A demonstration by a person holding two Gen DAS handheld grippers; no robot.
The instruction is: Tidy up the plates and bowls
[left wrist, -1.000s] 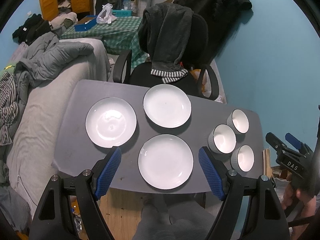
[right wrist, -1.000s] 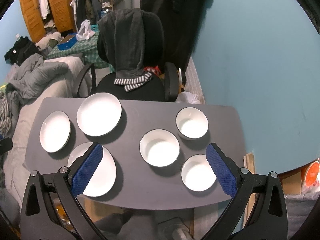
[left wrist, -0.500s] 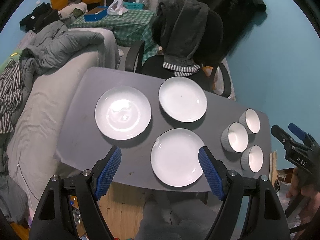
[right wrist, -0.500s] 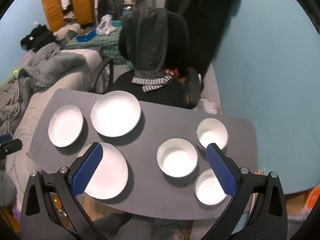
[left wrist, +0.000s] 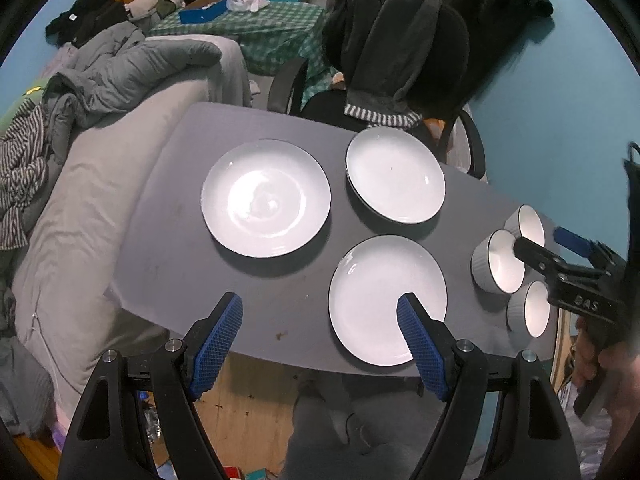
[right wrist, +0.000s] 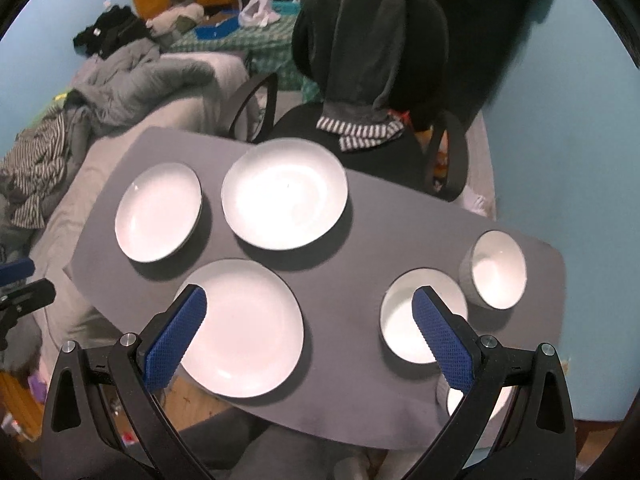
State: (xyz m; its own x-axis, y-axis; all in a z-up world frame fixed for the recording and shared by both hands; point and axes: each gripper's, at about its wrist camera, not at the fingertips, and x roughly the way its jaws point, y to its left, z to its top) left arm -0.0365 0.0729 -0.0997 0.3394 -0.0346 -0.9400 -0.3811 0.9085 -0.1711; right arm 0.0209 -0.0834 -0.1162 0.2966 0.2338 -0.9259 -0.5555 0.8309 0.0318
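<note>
Three white plates lie on the grey table (left wrist: pixel 176 240): a left plate (left wrist: pixel 266 198), a far plate (left wrist: pixel 395 174) and a near plate (left wrist: pixel 387 299). Three white bowls stand at the table's right end: a middle bowl (left wrist: pixel 498 266), a far bowl (left wrist: pixel 526 226) and a near bowl (left wrist: pixel 528 314). My left gripper (left wrist: pixel 320 344) is open and empty above the near table edge, its right finger over the near plate. My right gripper (right wrist: pixel 308 338) is open and empty, spanning the near plate (right wrist: pixel 244 328) and the middle bowl (right wrist: pixel 416 316). It also shows in the left wrist view (left wrist: pixel 560 256) over the bowls.
A black office chair (left wrist: pixel 400 64) draped with a dark hoodie stands behind the table. A bed with a grey duvet (left wrist: pixel 100 128) runs along the left. A blue wall (left wrist: pixel 560 100) is at the right. A wood floor (left wrist: pixel 248 392) lies below the near edge.
Both grippers have moved left and closer to the table. The right gripper now hangs over the bowls in the left view. Plates and bowls have not moved.
</note>
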